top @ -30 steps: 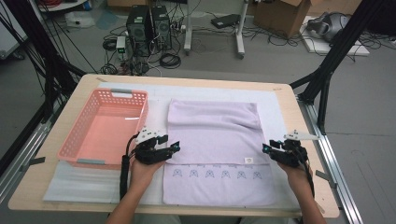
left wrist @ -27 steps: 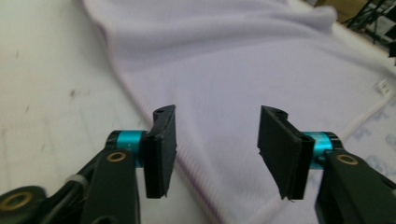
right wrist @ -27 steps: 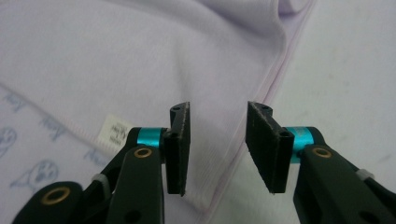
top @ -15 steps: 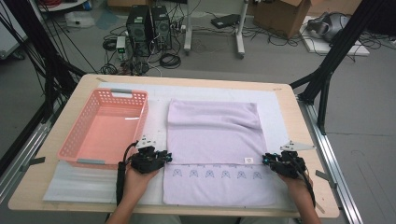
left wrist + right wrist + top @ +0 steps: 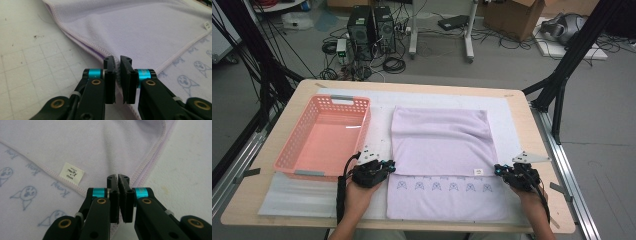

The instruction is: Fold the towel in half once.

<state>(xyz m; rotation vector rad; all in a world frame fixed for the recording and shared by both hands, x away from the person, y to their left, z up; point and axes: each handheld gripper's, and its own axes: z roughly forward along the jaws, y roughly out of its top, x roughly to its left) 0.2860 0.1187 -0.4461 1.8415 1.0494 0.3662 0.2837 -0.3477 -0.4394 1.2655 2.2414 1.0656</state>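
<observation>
A lavender towel (image 5: pixel 439 145) lies on the table's white mat, its far part folded over the near part, which has a row of small printed figures (image 5: pixel 442 186). My left gripper (image 5: pixel 388 167) is at the towel's left edge, at the folded layer's near corner. Its jaws have just been closing and pinch the hemmed edge (image 5: pixel 100 50) at the left gripper's tips (image 5: pixel 117 62). My right gripper (image 5: pixel 498 170) is at the right edge, by the white label (image 5: pixel 72 173). Its jaws have also just been closing and are shut on the towel's hem at the right gripper's tips (image 5: pixel 118 180).
A pink plastic basket (image 5: pixel 294 150) stands left of the towel, close to my left hand. The white mat (image 5: pixel 287 190) covers most of the wooden table (image 5: pixel 532 130). Black frame legs, computer towers and cables are on the floor behind.
Both grippers' jaws stood open at the towel's side edges; now they are closed on the edges. The hands have hardly shifted.
</observation>
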